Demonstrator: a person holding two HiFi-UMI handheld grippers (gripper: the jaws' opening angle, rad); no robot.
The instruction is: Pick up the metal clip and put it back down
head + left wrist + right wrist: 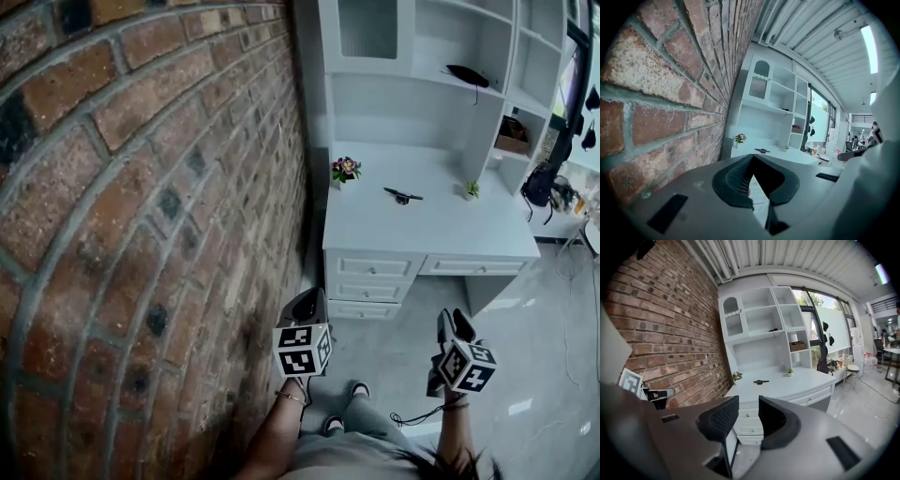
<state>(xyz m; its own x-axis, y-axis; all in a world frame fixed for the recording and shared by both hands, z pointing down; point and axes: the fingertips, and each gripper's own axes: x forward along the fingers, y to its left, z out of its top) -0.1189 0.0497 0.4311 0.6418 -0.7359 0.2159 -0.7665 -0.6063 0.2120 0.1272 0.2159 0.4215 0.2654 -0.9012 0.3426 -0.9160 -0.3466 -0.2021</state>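
Note:
The metal clip [403,195] is a small dark object lying on the white desk [441,234], far ahead of both grippers. It also shows in the left gripper view as the clip [762,151] and in the right gripper view as the clip [761,381]. My left gripper [307,302] hangs low beside the brick wall, its jaws meeting at the tips with nothing between them [752,157]. My right gripper [455,323] is held at the same height over the floor, open with a narrow empty gap [748,401].
A brick wall [141,187] fills the left side. On the desk stand a flower pot [345,170] and a small green plant [472,190]. Shelves above hold a basket [512,139] and a dark object [467,75]. Drawers [372,267] face me. The person's feet [359,389] stand on grey floor.

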